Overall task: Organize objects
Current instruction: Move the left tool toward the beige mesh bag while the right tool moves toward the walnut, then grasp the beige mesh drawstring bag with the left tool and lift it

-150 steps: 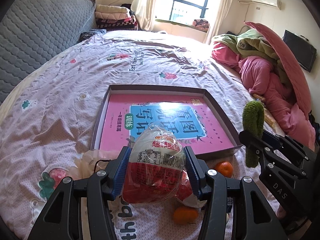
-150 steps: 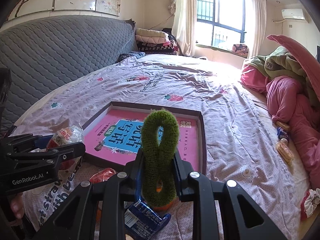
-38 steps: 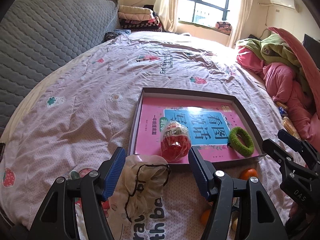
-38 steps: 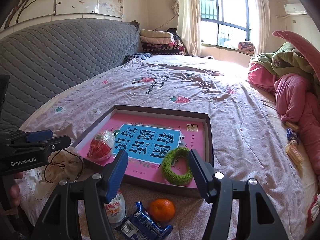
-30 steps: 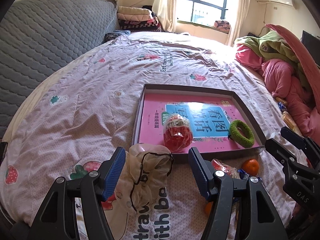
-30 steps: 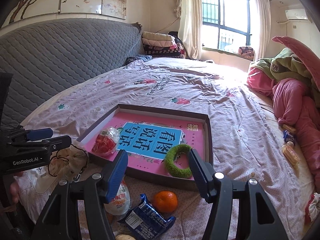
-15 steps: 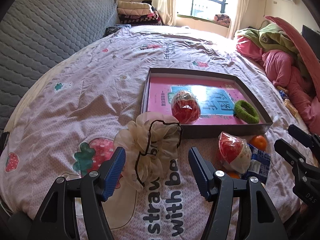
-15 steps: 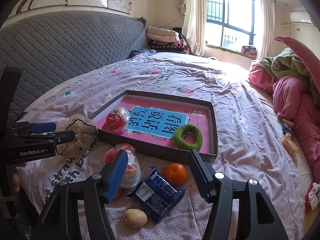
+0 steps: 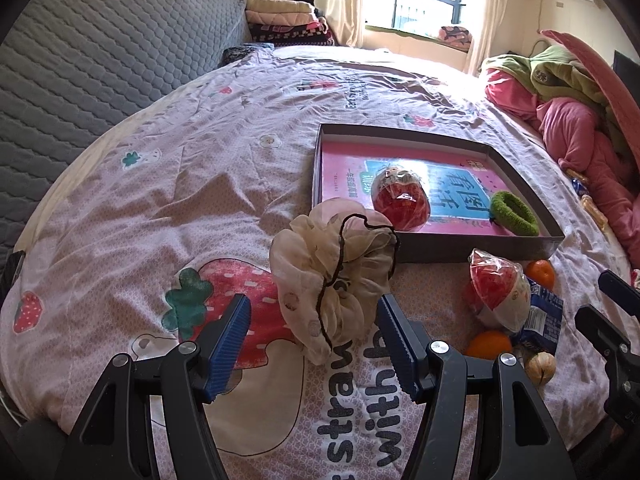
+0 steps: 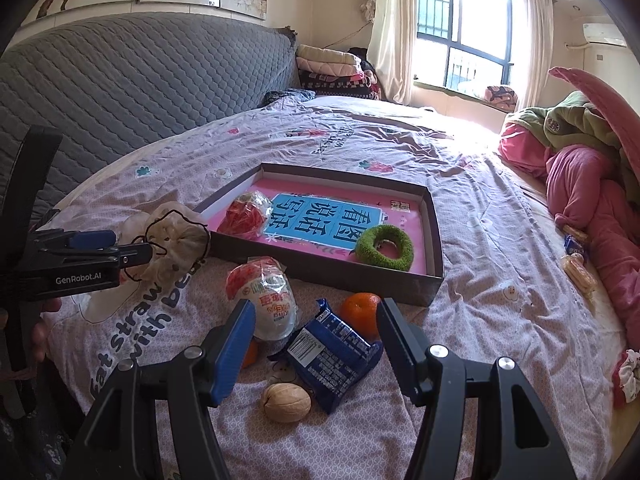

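My left gripper (image 9: 312,332) is open, and the lower edge of a cream scrunchie (image 9: 332,272) lies between its blue pads without touching them. My right gripper (image 10: 316,340) is open over a blue snack packet (image 10: 332,352). Around that packet lie a walnut (image 10: 286,402), an orange (image 10: 362,314) and a red-and-white snack bag (image 10: 266,296); a second orange is half hidden under the bag. The dark shallow tray (image 10: 320,272) holds a red snack bag (image 10: 244,216) and a green scrunchie (image 10: 384,248).
All this lies on a pink printed bedspread (image 9: 160,208). A grey quilted headboard (image 10: 120,92) rises on the left. Pink and green bedding (image 10: 580,168) is heaped on the right, with small snacks (image 10: 576,268) beside it.
Both grippers have drawn back and sunk toward the bed's near edge. The cream scrunchie has come between the left fingers, and the blue packet and walnut lie under the right ones. Neither gripper's opening has changed.
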A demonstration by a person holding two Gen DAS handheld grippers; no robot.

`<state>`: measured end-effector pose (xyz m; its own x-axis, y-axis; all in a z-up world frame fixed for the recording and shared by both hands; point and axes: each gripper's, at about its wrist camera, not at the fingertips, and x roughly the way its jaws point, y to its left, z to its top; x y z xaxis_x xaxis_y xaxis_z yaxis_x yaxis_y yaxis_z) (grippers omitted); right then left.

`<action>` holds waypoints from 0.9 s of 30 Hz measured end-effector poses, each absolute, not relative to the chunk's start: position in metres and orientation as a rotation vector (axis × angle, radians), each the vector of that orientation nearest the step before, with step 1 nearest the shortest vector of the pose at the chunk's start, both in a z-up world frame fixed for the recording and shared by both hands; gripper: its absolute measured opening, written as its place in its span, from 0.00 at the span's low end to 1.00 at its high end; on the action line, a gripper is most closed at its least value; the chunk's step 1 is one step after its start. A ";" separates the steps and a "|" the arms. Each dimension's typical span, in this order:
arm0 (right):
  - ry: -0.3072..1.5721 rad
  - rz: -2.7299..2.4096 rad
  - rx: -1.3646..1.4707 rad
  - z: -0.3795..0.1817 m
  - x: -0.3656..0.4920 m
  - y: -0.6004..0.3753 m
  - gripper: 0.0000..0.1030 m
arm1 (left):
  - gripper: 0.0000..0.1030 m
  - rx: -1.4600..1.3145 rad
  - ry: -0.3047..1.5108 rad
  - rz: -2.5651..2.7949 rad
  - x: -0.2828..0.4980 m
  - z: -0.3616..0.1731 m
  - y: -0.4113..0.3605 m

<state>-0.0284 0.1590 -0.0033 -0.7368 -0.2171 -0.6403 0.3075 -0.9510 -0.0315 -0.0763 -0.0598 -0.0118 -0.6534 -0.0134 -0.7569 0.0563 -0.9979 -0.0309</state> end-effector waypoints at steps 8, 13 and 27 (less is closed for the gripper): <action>0.203 -2.665 1.007 -0.012 -0.016 0.158 0.61 | 0.65 1.312 0.128 -2.831 -0.082 -0.026 -0.064; 0.216 -2.633 1.066 -0.024 -0.011 0.154 0.61 | 0.65 1.333 0.175 -2.861 -0.085 -0.034 -0.063; 0.201 -2.588 1.164 -0.043 -0.005 0.147 0.60 | 0.41 1.407 0.212 -2.929 -0.089 -0.044 -0.049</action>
